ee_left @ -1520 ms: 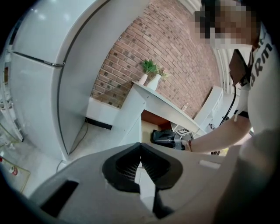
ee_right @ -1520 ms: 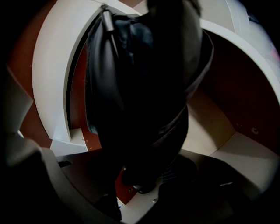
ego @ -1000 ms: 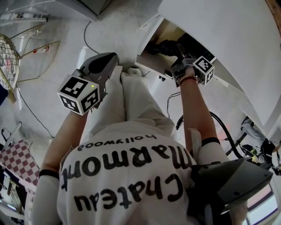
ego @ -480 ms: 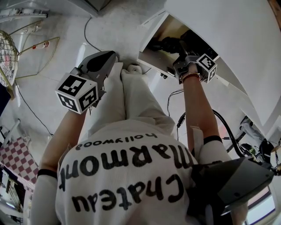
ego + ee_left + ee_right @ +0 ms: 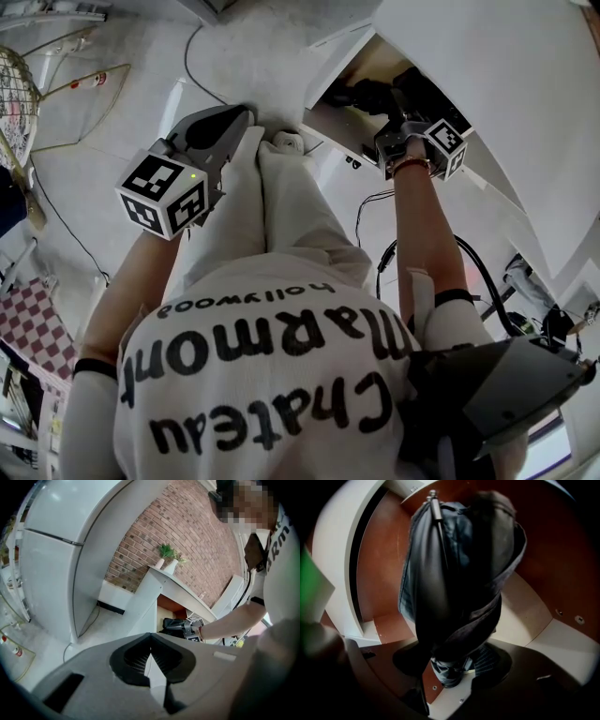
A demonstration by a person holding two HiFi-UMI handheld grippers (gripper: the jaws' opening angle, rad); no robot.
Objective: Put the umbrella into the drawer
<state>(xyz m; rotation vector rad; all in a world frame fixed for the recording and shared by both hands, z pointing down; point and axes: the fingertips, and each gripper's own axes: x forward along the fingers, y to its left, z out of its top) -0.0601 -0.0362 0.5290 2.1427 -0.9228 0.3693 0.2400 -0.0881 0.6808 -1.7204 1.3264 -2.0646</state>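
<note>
Down at the 1 o'clock edge of the head view, the right gripper (image 5: 452, 665) is clamped on the lower end of the black folded umbrella (image 5: 445, 573). Its two jaws press on the bunched fabric from either side. From that grip the umbrella reaches toward 12 o'clock over the reddish-brown inside of the open drawer (image 5: 386, 564). A thin metal rod (image 5: 436, 508) lies along its upper fabric. Most of the umbrella is within the drawer's white walls, but I cannot tell whether it rests on the drawer bottom or hangs just above it.

The left gripper (image 5: 151, 641) has its jaws together, the ribbed pads meeting at the tips with nothing between them. In the head view it is held out at about 10 o'clock, well apart from the drawer and above the white floor (image 5: 112, 122), beside the person's pale trouser leg (image 5: 291, 206). A white shoe (image 5: 287, 142) shows at the end of that leg, just beside the drawer's near corner.

Looking along the left gripper, a white refrigerator (image 5: 56, 550) stands at 9 o'clock and a brick wall (image 5: 187, 536) rises at 1 o'clock. Two small potted plants (image 5: 167, 557) sit on the end of a white counter (image 5: 180, 588) above the drawer. A dark cable (image 5: 187, 66) trails across the floor at 11 o'clock in the head view.
</note>
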